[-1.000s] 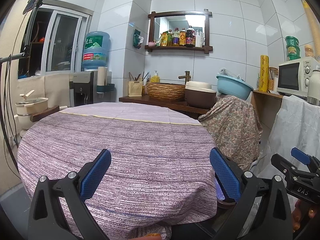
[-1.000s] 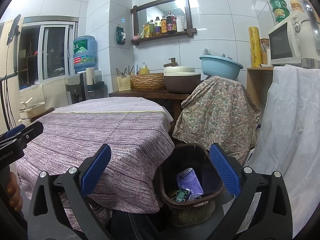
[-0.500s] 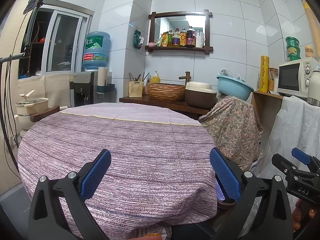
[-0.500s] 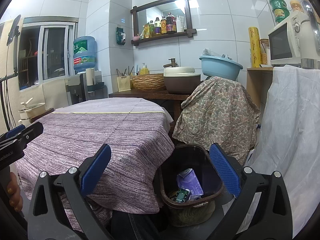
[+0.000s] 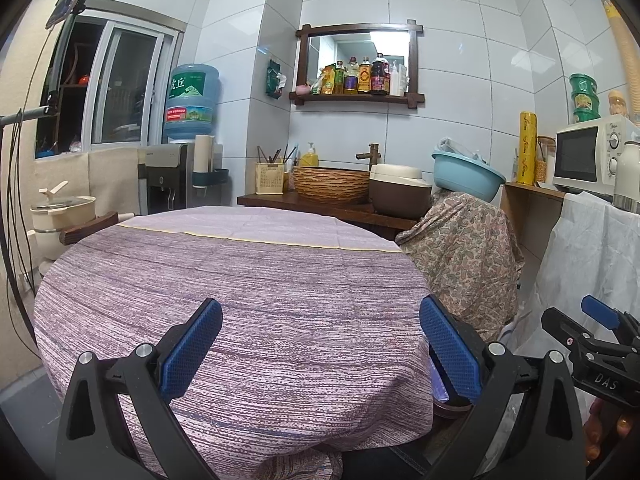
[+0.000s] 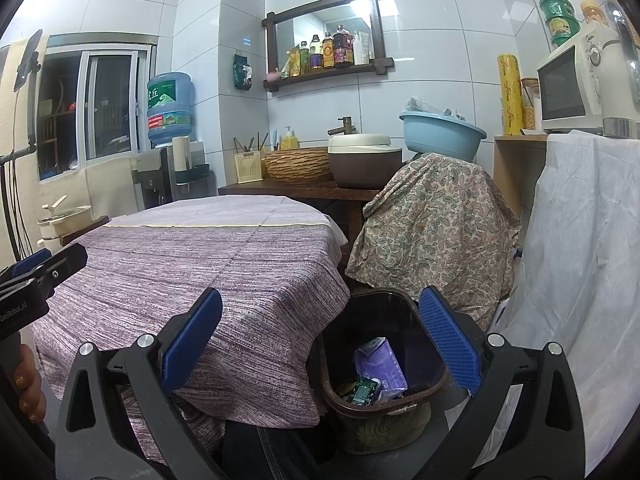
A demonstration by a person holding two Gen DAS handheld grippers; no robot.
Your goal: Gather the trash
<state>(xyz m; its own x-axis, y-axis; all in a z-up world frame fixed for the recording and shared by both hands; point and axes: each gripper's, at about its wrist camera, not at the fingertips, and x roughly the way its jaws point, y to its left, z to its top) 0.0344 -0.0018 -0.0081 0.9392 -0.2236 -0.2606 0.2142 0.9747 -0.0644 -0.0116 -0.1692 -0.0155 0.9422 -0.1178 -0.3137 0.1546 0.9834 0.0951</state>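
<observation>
The left gripper (image 5: 320, 350) is wide open and holds nothing, above the purple tablecloth (image 5: 248, 280). The right gripper (image 6: 320, 344) is wide open too, near the table edge. Just beside the table sits the brown bin (image 6: 400, 408), with trash (image 6: 380, 364) inside it.

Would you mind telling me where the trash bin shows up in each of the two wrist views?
Left wrist: only a sliver of the trash bin shows, lower right, behind the hand-held gripper's right finger, at the table edge.
Right wrist: bottom centre, open, wrappers inside.
Shared landmark: the light blue basin on the paisley cloth.
</observation>
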